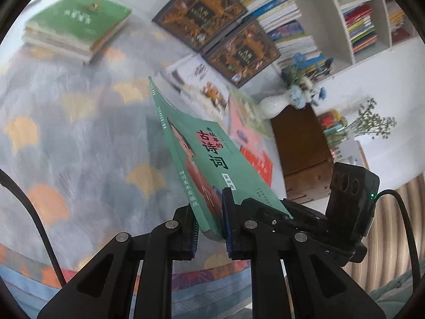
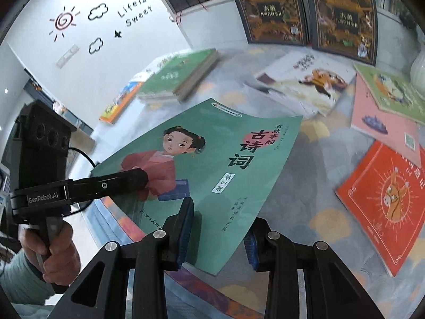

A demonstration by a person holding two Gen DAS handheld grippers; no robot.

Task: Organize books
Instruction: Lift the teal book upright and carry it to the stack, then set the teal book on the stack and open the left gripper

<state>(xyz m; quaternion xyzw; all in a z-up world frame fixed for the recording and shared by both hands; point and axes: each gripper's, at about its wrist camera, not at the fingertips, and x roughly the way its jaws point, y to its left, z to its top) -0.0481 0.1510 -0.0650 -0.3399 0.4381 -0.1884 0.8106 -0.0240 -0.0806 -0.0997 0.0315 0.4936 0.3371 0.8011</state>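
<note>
Left wrist view: both claws point(image 1: 209, 228) point(image 2: 219, 231) clenched on green book point(image 1: 212, 164), background titles perhaps unreadably blurred.

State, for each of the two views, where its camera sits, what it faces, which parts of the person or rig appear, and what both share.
Left wrist: on the left gripper, facing the table and bookshelf; own fingers only.
Right wrist: on the right gripper, facing the table; shows the person's hand with the other gripper.
Shared: the green book, clamped by both.

Bright, even daylight in both wrist views, soft shadows only, no hard glare. Heavy fisheye: black vignette at corners, bookshelf point(image 1: 332, 21) lines bowed. Motion blur smears the green book stack point(image 1: 77, 24) and far books; teal book point(image 2: 212, 164) stays sharp.
</note>
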